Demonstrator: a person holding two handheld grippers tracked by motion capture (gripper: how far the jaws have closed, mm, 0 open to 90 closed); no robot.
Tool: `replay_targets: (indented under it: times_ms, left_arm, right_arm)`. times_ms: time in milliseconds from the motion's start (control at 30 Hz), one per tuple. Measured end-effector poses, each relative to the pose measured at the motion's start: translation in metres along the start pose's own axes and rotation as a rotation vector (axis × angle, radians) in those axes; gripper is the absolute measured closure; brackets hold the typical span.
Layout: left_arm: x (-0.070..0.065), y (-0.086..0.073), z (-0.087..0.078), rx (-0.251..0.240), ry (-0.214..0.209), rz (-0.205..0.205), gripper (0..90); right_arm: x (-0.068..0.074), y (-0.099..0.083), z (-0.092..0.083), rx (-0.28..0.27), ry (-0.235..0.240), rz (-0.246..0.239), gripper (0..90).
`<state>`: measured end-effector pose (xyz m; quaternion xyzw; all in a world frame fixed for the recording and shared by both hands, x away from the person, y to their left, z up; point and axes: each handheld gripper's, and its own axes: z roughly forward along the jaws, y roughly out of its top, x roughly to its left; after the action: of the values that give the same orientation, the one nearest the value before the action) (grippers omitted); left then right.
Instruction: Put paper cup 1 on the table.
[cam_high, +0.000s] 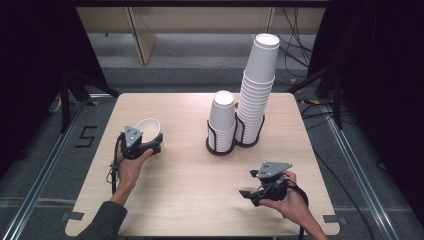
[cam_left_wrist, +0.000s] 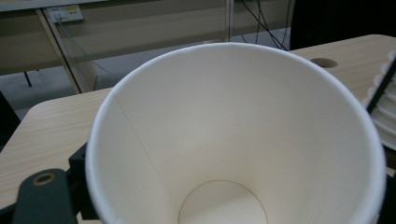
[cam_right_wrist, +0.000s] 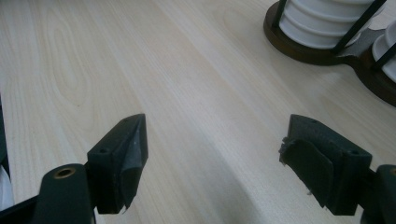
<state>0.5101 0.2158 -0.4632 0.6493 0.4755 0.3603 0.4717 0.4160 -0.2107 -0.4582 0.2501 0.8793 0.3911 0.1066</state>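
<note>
We have a single white paper cup (cam_high: 148, 128) pinched by its wall in the left gripper (cam_high: 150, 146), held tipped over the worktop's (cam_high: 190, 180) left side, well apart from the two cup stacks (cam_high: 255, 90). The right gripper (cam_high: 248, 196) waits wide open, holding nothing. Next, we judge, comes setting the cup down.

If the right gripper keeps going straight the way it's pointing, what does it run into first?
Probably nothing soon: the open right gripper points across bare pale wooden table. The dark round-based holder of stacked white paper cups sits off to the side of that line, though depth is unclear.
</note>
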Motion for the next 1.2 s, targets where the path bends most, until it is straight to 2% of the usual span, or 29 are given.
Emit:
replay_targets:
  times_ms: [33, 167, 200, 233, 400, 567, 667, 933, 1000, 1067, 1133, 1200]
  left_arm:
    - [0.002, 0.001, 0.003, -0.001, 0.007, -0.005, 14.6]
    - [0.008, 0.004, 0.018, 0.005, 0.04, 0.001, 14.6]
    - [0.009, 0.005, 0.022, 0.007, 0.049, 0.011, 14.5]
    - [0.009, 0.005, 0.025, 0.013, 0.057, 0.021, 14.4]
    - [0.011, 0.003, 0.04, 0.027, 0.071, 0.022, 14.1]
    - [0.012, -0.001, 0.051, 0.046, 0.085, 0.04, 13.5]
    - [0.011, -0.004, 0.055, 0.071, 0.074, 0.028, 12.0]
    - [0.013, -0.012, 0.057, 0.07, 0.052, 0.021, 11.0]
    - [0.013, -0.014, 0.056, 0.069, 0.05, 0.009, 11.6]
    - [0.013, -0.016, 0.056, 0.078, 0.039, 0.01, 11.9]
    - [0.013, -0.02, 0.055, 0.103, 0.044, 0.032, 12.8]
    - [0.012, -0.022, 0.055, 0.123, 0.042, 0.045, 13.3]
  right_arm:
    - [0.001, 0.0, 0.0, 0.003, -0.005, 0.013, 22.8]
    - [0.001, 0.0, 0.0, -0.002, -0.003, 0.005, 22.7]
    - [0.003, 0.0, 0.001, 0.005, 0.002, 0.013, 22.7]
    - [0.002, 0.0, 0.001, 0.0, 0.002, -0.001, 22.7]
    - [0.002, -0.001, 0.003, 0.003, 0.009, -0.009, 22.4]
    - [0.003, -0.001, 0.003, 0.0, 0.014, -0.007, 22.1]
    - [0.003, -0.001, 0.003, 0.003, 0.019, -0.013, 22.2]
    - [0.002, -0.001, 0.001, 0.002, 0.017, 0.005, 22.1]
    - [0.002, -0.001, 0.001, 0.004, 0.018, 0.009, 22.1]
    - [0.002, -0.001, 0.001, 0.003, 0.016, 0.003, 22.1]
    - [0.003, -0.001, 0.001, 0.001, 0.02, 0.006, 22.0]
    - [0.002, -0.001, 0.003, 0.004, 0.019, -0.015, 21.9]
